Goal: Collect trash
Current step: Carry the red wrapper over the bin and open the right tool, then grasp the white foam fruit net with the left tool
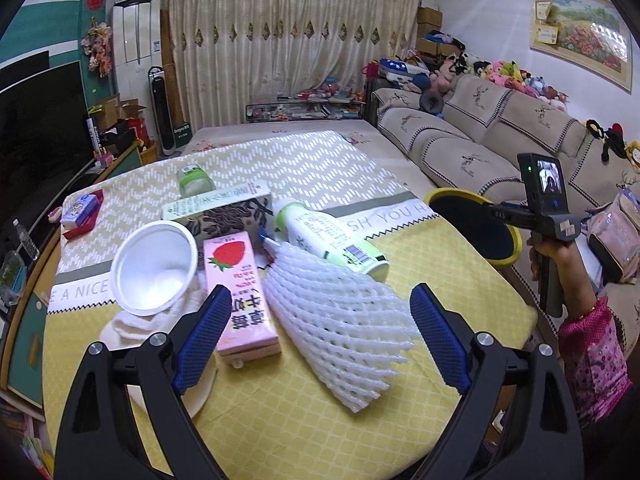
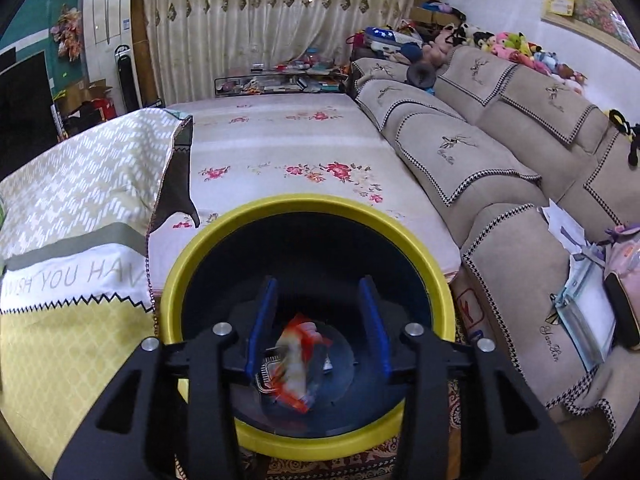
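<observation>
My left gripper is open above the table, its blue fingers either side of a white foam fruit net and a pink strawberry milk carton. A white plastic cup, a white-green bottle, a long box and a small green-lidded jar lie behind. My right gripper is open over the yellow-rimmed dark bin, which also shows in the left wrist view. A blurred red-white wrapper is inside the bin below the fingers, free of them.
The table carries a yellow and white patterned cloth. A blue box on a red tray sits at its far left. A beige sofa runs along the right. A TV stands at the left.
</observation>
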The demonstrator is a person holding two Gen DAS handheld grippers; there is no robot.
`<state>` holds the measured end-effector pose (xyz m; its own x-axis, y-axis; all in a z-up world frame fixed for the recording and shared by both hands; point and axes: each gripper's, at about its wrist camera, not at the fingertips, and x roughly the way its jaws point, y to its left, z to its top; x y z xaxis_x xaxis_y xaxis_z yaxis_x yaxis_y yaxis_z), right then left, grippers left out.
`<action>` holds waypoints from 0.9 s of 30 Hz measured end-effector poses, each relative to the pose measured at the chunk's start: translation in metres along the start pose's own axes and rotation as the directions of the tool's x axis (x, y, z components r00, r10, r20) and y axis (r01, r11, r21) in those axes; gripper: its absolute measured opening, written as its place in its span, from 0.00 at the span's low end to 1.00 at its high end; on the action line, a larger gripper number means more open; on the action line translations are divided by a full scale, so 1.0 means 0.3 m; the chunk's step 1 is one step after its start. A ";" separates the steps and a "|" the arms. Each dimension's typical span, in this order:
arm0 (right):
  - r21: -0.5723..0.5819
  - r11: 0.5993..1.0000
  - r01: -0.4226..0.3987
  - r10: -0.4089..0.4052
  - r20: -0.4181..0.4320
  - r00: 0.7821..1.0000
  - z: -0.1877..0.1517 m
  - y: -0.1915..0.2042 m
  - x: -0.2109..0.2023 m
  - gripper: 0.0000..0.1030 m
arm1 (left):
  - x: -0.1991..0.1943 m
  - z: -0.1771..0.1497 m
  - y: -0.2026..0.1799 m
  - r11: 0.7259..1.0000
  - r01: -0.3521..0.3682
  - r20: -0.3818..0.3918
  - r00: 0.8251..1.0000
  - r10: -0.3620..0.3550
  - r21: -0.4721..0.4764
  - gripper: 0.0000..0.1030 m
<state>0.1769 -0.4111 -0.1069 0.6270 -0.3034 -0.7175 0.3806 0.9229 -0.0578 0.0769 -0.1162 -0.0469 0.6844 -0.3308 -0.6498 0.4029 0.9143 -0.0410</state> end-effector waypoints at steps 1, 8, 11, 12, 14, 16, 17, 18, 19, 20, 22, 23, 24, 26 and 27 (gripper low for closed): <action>0.003 1.000 -0.003 0.003 0.006 1.000 -0.004 -0.004 -0.012 0.43 | 0.003 -0.002 -0.004 1.000 0.002 -0.003 1.000 -0.002 0.003 0.88; 0.008 0.998 -0.065 0.065 0.046 0.997 -0.024 0.023 -0.111 0.47 | 0.054 -0.039 -0.067 0.998 0.041 -0.054 0.998 -0.038 0.043 0.88; 0.019 0.994 -0.108 0.107 0.053 0.993 -0.039 0.036 -0.147 0.49 | 0.074 -0.054 -0.098 0.997 0.052 -0.062 0.997 -0.048 0.063 0.88; 0.022 0.992 -0.123 0.121 0.057 0.991 -0.044 0.041 -0.161 0.49 | 0.083 -0.056 -0.104 0.997 0.048 -0.065 0.997 -0.043 0.067 0.88; 0.025 0.990 -0.140 0.139 0.061 0.988 -0.049 0.047 -0.176 0.49 | 0.109 -0.063 -0.115 0.996 0.034 -0.077 0.997 -0.028 0.078 0.88; 0.028 0.988 -0.154 0.152 0.064 0.986 -0.049 0.055 -0.188 0.50 | 0.134 -0.068 -0.122 0.996 0.021 -0.089 0.996 -0.013 0.087 0.88; 0.028 0.987 -0.160 0.158 0.066 0.985 -0.050 0.059 -0.194 0.50 | 0.151 -0.073 -0.126 0.996 0.014 -0.099 0.995 -0.004 0.094 0.87; 0.027 0.986 -0.164 0.162 0.068 0.984 -0.051 0.064 -0.200 0.50 | 0.163 -0.076 -0.129 0.995 0.011 -0.105 0.995 0.000 0.099 0.87; 0.027 0.986 -0.166 0.163 0.068 0.984 -0.052 0.066 -0.203 0.50 | 0.175 -0.079 -0.132 0.995 0.007 -0.110 0.994 0.005 0.104 0.86; 0.028 0.985 -0.168 0.166 0.068 0.984 -0.052 0.065 -0.204 0.50 | 0.189 -0.083 -0.138 0.994 0.000 -0.117 0.993 0.013 0.112 0.85; 0.034 0.984 -0.173 0.170 0.068 0.983 -0.049 0.058 -0.203 0.50 | 0.202 -0.090 -0.143 0.993 -0.009 -0.122 0.992 0.023 0.118 0.80; 0.036 0.984 -0.174 0.171 0.067 0.983 -0.048 0.053 -0.200 0.50 | 0.214 -0.094 -0.143 0.993 -0.016 -0.127 0.991 0.031 0.119 0.78; 0.040 0.984 -0.176 0.173 0.065 0.983 -0.049 0.050 -0.198 0.50 | 0.222 -0.094 -0.141 0.993 -0.024 -0.130 0.991 0.039 0.117 0.75; 0.045 0.982 -0.182 0.179 0.062 0.982 -0.051 0.045 -0.193 0.50 | 0.235 -0.097 -0.134 0.994 -0.033 -0.138 0.989 0.048 0.108 0.71; 0.046 0.982 -0.184 0.182 0.060 0.982 -0.051 0.039 -0.192 0.50 | 0.238 -0.097 -0.130 0.994 -0.034 -0.141 0.989 0.049 0.104 0.68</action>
<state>0.1349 -0.3790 -0.0768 0.7254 -0.1445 -0.6730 0.2896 0.9511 0.1079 0.0923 -0.1686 -0.1138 0.6104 -0.2497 -0.7517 0.4404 0.8958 0.0601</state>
